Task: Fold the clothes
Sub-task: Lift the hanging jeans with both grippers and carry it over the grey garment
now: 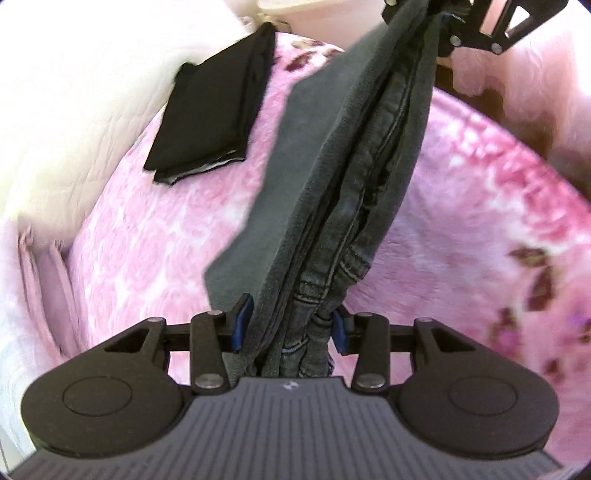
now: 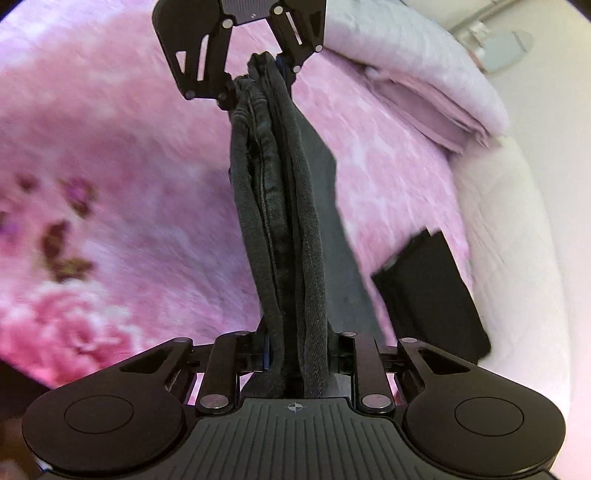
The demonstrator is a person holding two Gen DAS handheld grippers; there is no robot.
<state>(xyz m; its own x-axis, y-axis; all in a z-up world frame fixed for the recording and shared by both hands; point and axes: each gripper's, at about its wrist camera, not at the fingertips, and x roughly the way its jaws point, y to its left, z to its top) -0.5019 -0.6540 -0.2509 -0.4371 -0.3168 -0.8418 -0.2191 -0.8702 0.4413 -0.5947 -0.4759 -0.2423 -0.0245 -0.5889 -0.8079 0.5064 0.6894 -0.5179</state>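
Observation:
A folded pair of dark grey jeans (image 1: 351,166) hangs stretched between my two grippers above a pink floral blanket (image 1: 461,184). My left gripper (image 1: 291,325) is shut on the waistband end, with its blue pads (image 1: 242,321) pressing the bunched layers. At the top of the left wrist view, my right gripper (image 1: 432,14) clamps the far end. In the right wrist view the jeans (image 2: 280,206) run from my right gripper (image 2: 300,352), shut on them, up to the left gripper (image 2: 258,79). A loose grey flap droops on one side.
A folded black garment (image 1: 218,107) (image 2: 432,291) lies on the blanket (image 2: 110,147) beside a white quilt (image 1: 74,110) (image 2: 517,221). Pale pink folded linens (image 2: 436,107) are stacked at the blanket's edge.

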